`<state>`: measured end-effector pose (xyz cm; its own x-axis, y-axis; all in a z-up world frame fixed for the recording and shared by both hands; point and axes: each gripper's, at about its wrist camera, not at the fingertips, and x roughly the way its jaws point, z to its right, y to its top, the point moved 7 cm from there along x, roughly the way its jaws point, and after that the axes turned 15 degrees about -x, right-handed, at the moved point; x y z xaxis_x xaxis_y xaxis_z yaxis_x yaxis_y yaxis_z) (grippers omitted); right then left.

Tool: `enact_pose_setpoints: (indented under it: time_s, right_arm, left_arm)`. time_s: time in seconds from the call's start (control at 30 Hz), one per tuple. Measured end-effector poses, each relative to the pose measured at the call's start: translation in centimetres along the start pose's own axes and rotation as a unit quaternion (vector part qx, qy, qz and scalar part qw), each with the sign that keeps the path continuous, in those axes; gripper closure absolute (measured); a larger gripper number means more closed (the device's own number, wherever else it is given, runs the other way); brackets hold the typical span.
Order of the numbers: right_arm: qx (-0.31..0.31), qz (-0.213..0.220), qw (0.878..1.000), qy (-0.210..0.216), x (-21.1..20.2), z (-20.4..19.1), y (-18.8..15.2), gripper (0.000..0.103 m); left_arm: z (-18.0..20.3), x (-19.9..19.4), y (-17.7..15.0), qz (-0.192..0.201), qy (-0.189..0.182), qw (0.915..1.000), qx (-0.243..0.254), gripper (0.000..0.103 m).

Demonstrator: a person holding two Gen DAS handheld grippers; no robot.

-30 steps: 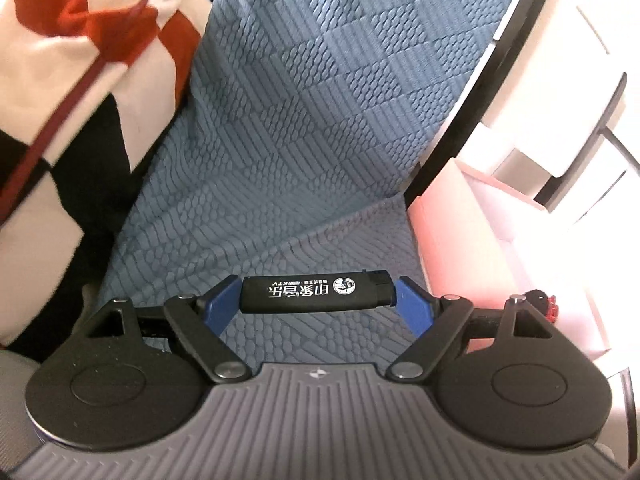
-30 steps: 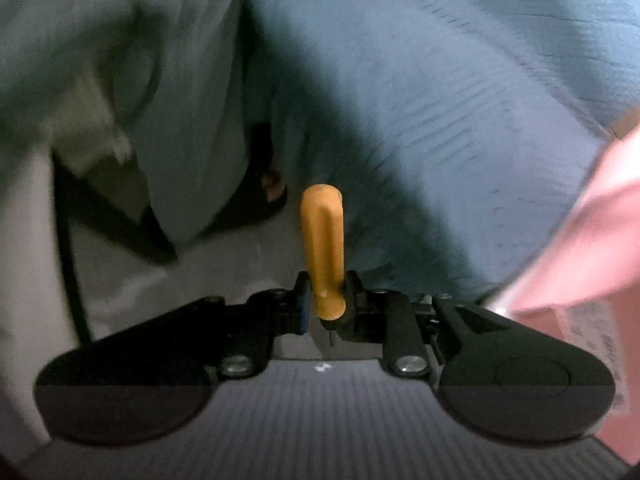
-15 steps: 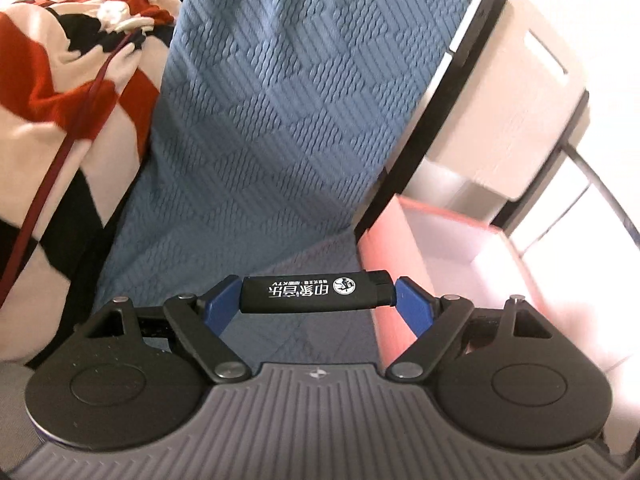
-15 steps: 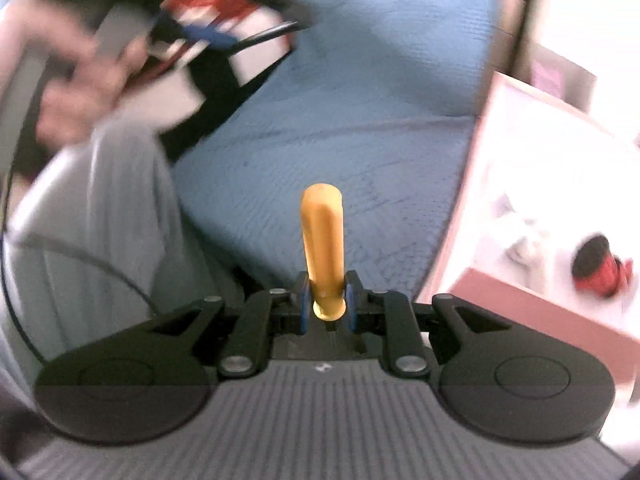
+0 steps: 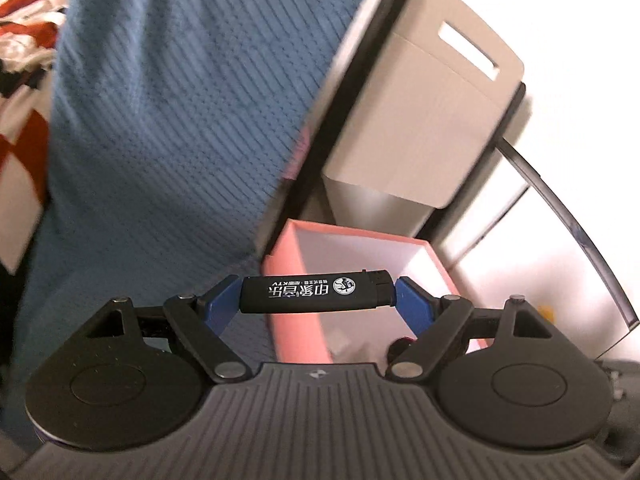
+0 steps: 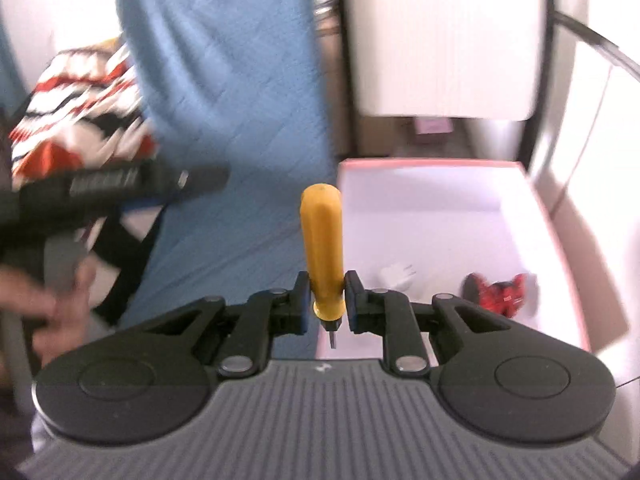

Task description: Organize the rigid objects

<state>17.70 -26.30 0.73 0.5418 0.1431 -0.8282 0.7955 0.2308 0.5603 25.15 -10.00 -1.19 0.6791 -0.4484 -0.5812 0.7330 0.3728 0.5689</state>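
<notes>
My left gripper (image 5: pixel 318 294) is shut on a black lighter (image 5: pixel 316 292) with white print, held crosswise between the blue pads, above the near left corner of a pink box (image 5: pixel 294 280) with a white inside. My right gripper (image 6: pixel 326 296) is shut on a yellow-handled screwdriver (image 6: pixel 322 248), handle pointing forward, its metal tip toward the camera. It hovers at the left edge of the same pink box (image 6: pixel 440 164). Inside the box lie a red object (image 6: pixel 498 288) and a small white object (image 6: pixel 396 274). The left gripper with the lighter (image 6: pixel 120 180) shows blurred at the left.
A blue textured bedcover (image 5: pixel 168 128) lies left of the box. A red, white and black patterned blanket (image 6: pixel 76 116) lies further left. A beige cabinet panel (image 5: pixel 420 120) with a slot handle stands behind the box. White furniture with a black bar (image 5: pixel 560 208) is to the right.
Both grippers have swung right toward the pink box, which now sits under them. Each keeps its object. The right view went from the floor and bed edge to over the box.
</notes>
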Motion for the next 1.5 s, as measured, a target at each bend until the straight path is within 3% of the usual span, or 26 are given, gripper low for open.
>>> enact_pose_setpoints:
  time_s: [0.13,0.37,0.47,0.77,1.1,1.5]
  right_arm:
    - [0.032,-0.008,0.999,-0.026,1.1,3.7,-0.6,0.082]
    - [0.04,-0.091,0.994,-0.05,6.3,7.2,-4.6,0.082]
    - [0.054,-0.112,0.991,-0.039,8.0,8.3,-6.0,0.082]
    - [0.074,-0.123,0.989,-0.028,10.5,10.5,-8.2,0.081]
    - [0.075,-0.093,0.992,-0.036,9.3,11.0,-6.8,0.072]
    - [0.071,-0.005,0.996,-0.058,1.1,7.3,-2.5,0.072]
  left_arm:
    - [1.7,3.4,-2.2,-0.03,0.002,0.9995,0.0,0.017]
    - [4.0,9.3,-7.0,-0.088,0.022,0.9953,0.033,0.017]
    - [4.2,11.5,-8.5,-0.112,0.033,0.9926,0.033,0.017]
    - [4.4,14.9,-9.7,-0.141,0.068,0.9871,0.035,0.016]
    - [5.1,11.0,-7.3,-0.106,0.054,0.9921,0.039,0.014]
    - [7.3,0.9,-3.2,-0.045,0.022,0.9978,0.044,0.014]
